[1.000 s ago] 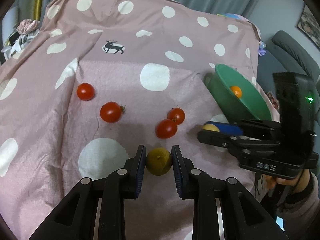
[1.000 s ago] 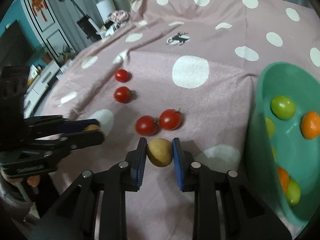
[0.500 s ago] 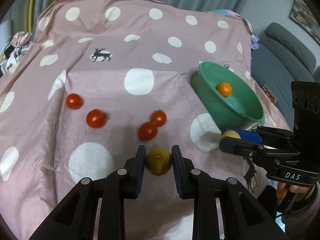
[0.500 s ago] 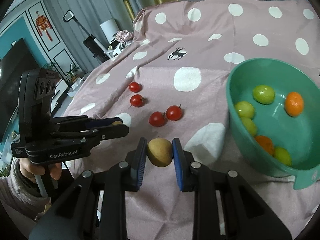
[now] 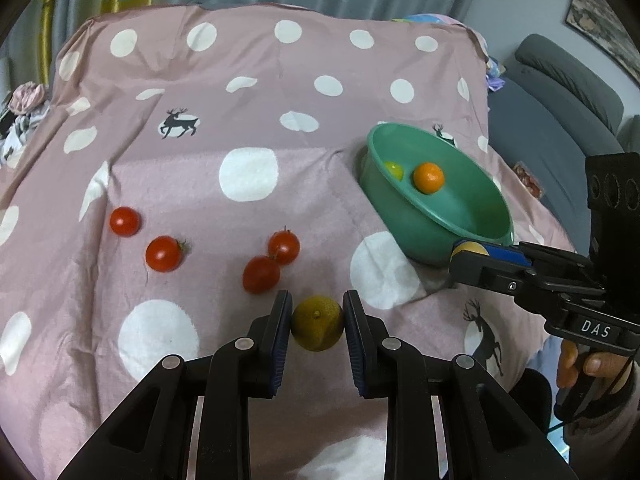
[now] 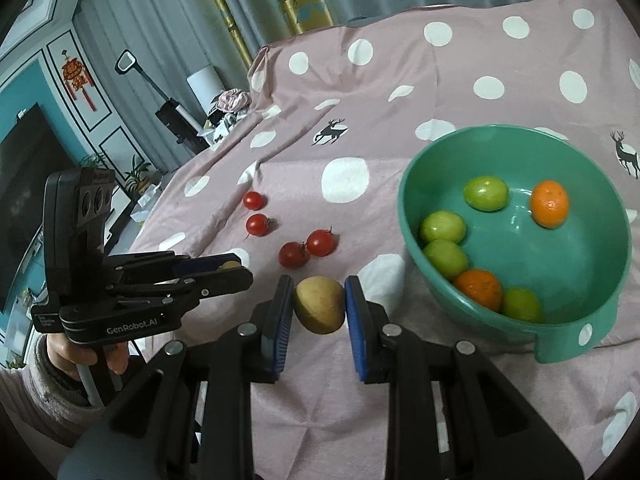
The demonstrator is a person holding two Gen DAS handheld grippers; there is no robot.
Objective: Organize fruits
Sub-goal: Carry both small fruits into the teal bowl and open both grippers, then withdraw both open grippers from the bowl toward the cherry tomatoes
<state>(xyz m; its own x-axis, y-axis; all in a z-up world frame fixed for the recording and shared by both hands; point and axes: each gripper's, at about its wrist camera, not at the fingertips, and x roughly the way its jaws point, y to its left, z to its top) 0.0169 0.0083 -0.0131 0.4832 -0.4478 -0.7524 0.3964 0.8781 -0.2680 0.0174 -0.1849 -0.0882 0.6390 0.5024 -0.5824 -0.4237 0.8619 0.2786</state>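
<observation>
Fruits are split: four tomatoes [image 5: 262, 274] lie loose on the spotted cloth [image 5: 248, 80] at left, while each claw grips one. The left claw [image 5: 317, 322] is clamped on a yellow-green fruit [image 5: 317, 328], and the right claw [image 6: 319, 306] is clamped on a tan fruit [image 6: 320, 304]. Both are held above the cloth. The green bowl [image 6: 560, 344], which already has green and orange fruit inside, lies to the right and slightly farther, so the right claw looks nearer to its rim and better placed to drop first.
</observation>
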